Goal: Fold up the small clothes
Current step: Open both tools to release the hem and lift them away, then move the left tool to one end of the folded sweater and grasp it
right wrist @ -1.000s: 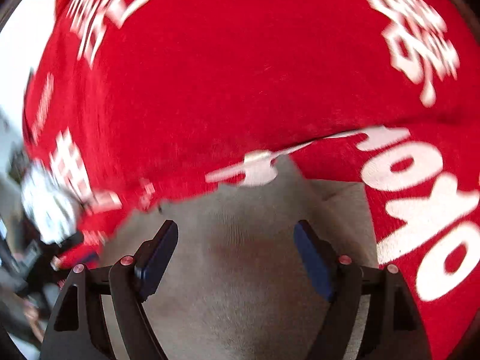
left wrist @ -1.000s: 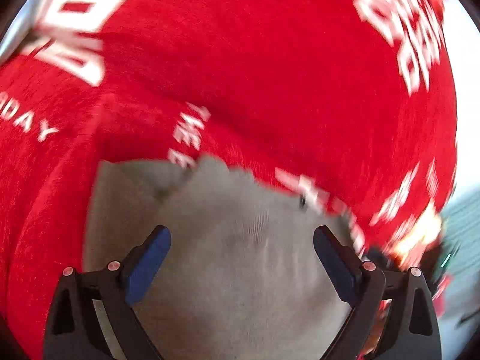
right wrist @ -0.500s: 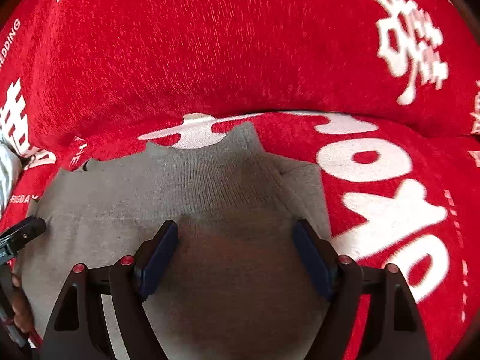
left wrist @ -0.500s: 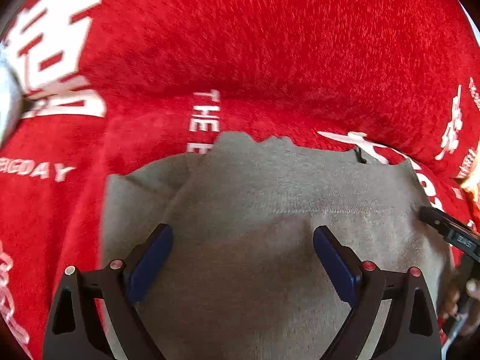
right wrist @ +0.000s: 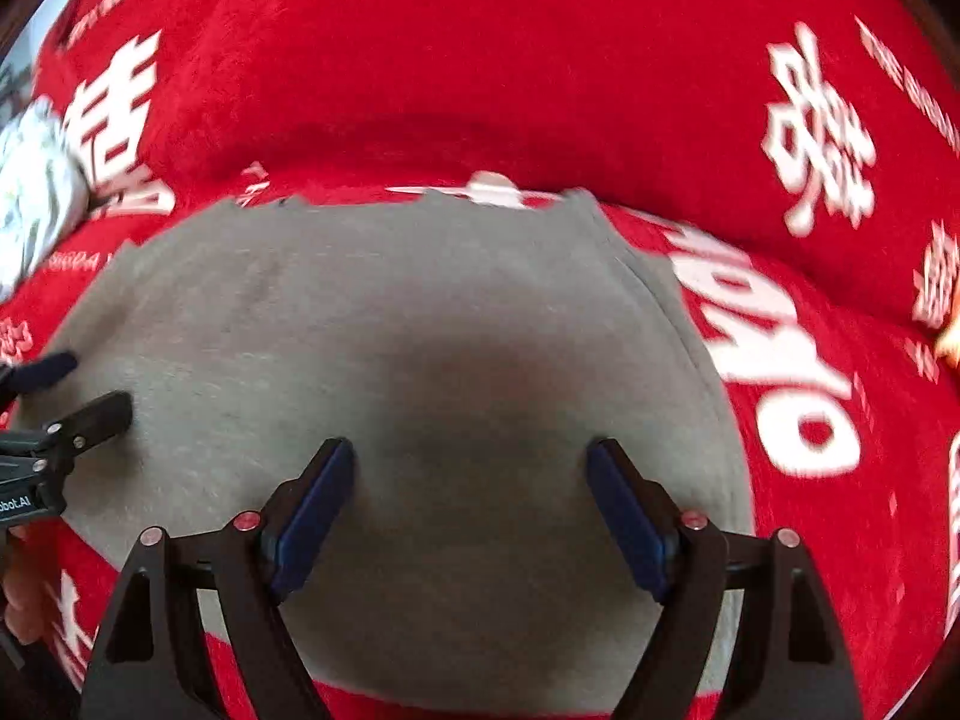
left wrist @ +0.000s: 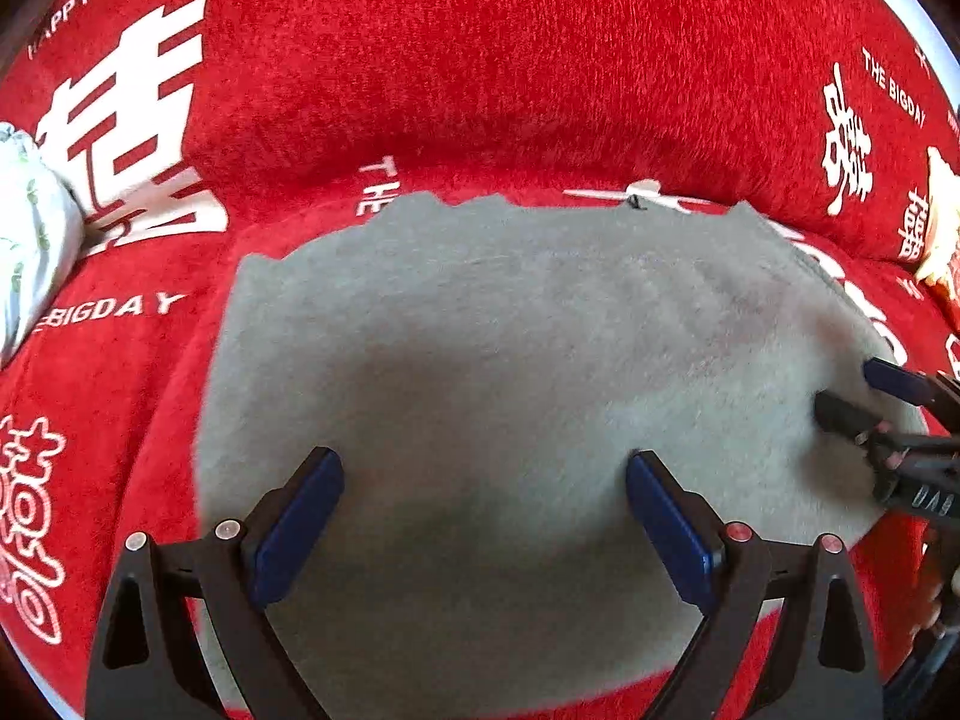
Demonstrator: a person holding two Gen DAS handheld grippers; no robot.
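A grey knitted garment [left wrist: 528, 360] lies flat on a red sofa seat [left wrist: 120, 396] with white lettering. It also shows in the right wrist view [right wrist: 372, 324]. My left gripper [left wrist: 480, 516] is open and empty, above the garment's near left part. My right gripper [right wrist: 468, 498] is open and empty, above its near right part. Each gripper shows in the other's view: the right one [left wrist: 864, 396] at the garment's right edge, the left one [right wrist: 78, 384] at its left edge.
The red sofa backrest [left wrist: 480, 60] rises just behind the garment. A white patterned cloth [left wrist: 30, 240] lies at the far left of the seat. An orange and white object [left wrist: 942, 228] sits at the far right.
Both grippers have pulled back and up from the sofa, so the whole grey garment now shows laid flat. Both stayed open.
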